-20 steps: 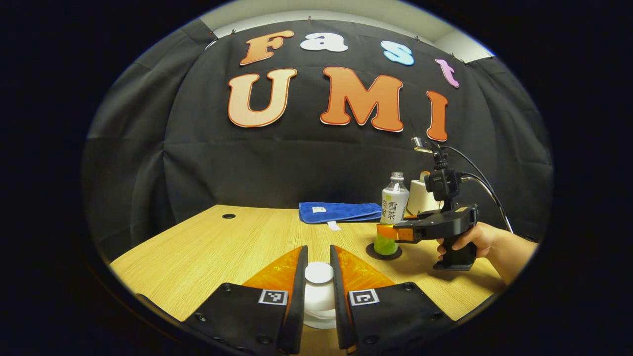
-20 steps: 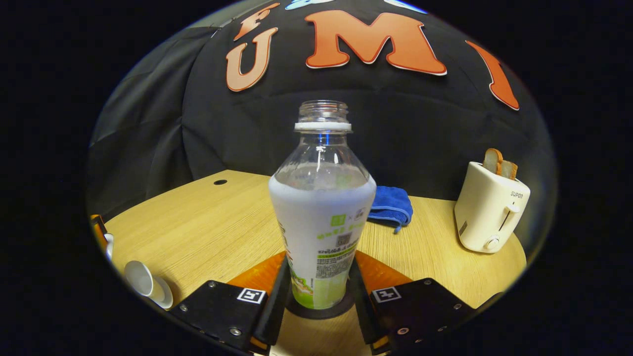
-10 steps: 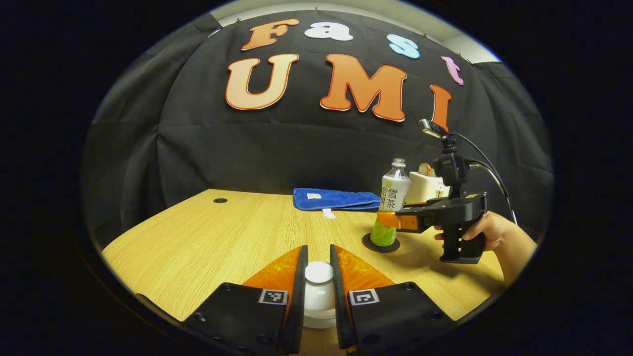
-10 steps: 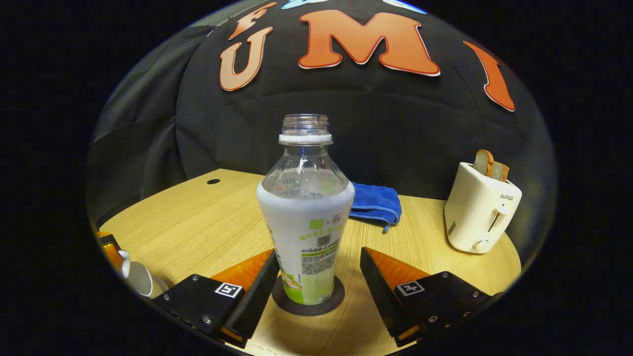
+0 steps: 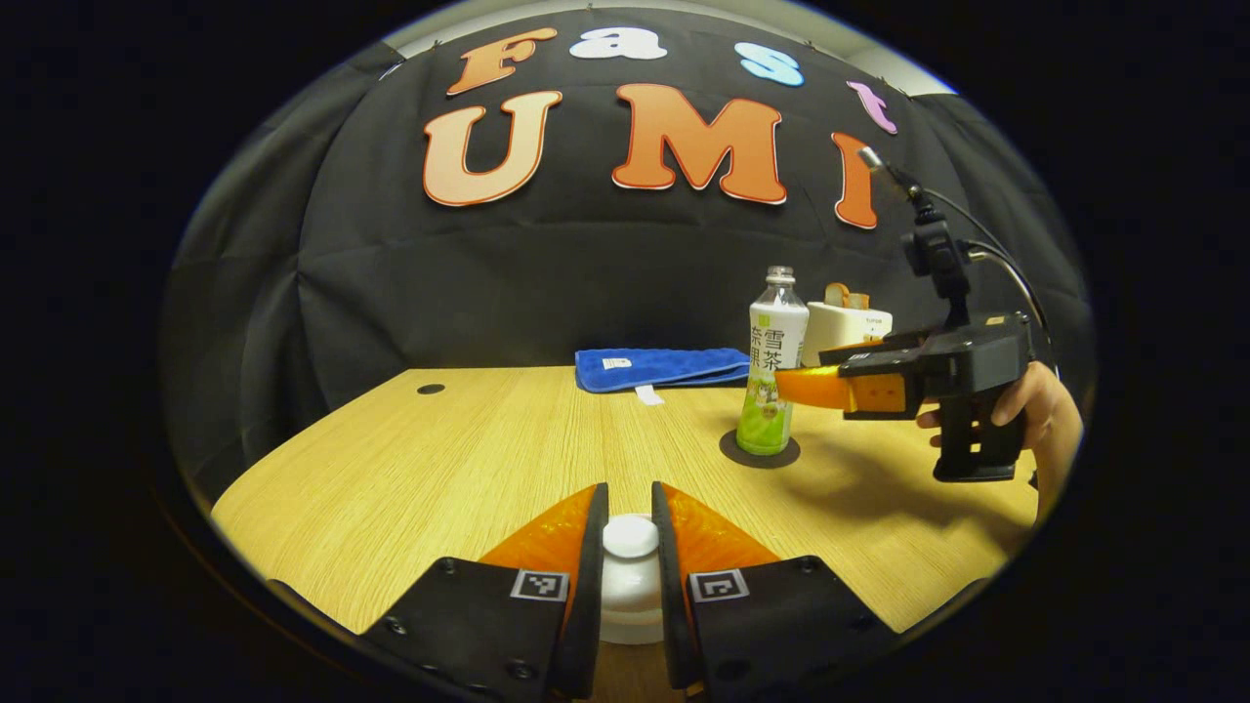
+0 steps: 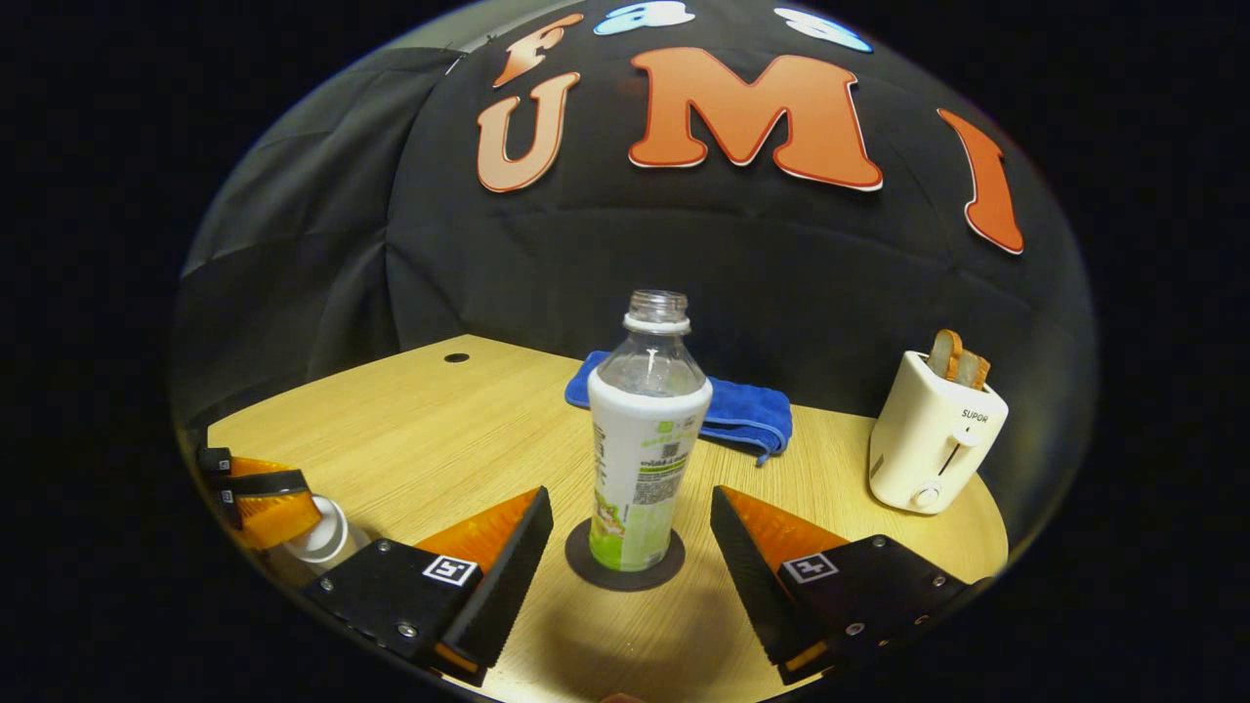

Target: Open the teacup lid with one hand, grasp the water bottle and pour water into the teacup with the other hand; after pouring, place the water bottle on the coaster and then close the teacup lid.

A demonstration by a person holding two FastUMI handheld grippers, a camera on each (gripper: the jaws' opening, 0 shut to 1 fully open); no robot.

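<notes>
Wooden tabletop (image 6: pixel 430 430) spreads out in front of the black cloth wall, and on it I see the water bottle (image 6: pixel 645 439) standing upright on the dark round coaster (image 6: pixel 625 571), uncapped. My right gripper (image 6: pixel 625 547) has its fingers spread wide, one on each side of the bottle and clear of it; half a second ago they were just as wide but closer, and a second ago they were pressed against the bottle, so I have let go and drawn back. In the left gripper view the right gripper (image 5: pixel 820 386) sits near the bottle (image 5: pixel 773 366) on its right side, higher than before, with the hand (image 5: pixel 1035 415) on the grip.

My left gripper (image 5: pixel 630 547) stays clamped on the white teacup lid (image 5: pixel 630 537), both fingers tight against its knob, unchanged across the three moments. From the right gripper view that left gripper (image 6: pixel 259 493) appears at the near left, over the white teacup (image 6: pixel 317 542).

At the far side lies a blue towel (image 6: pixel 752 410), and to the right stands a cream toaster (image 6: pixel 933 439) with bread (image 6: pixel 955 361) in its slots.
</notes>
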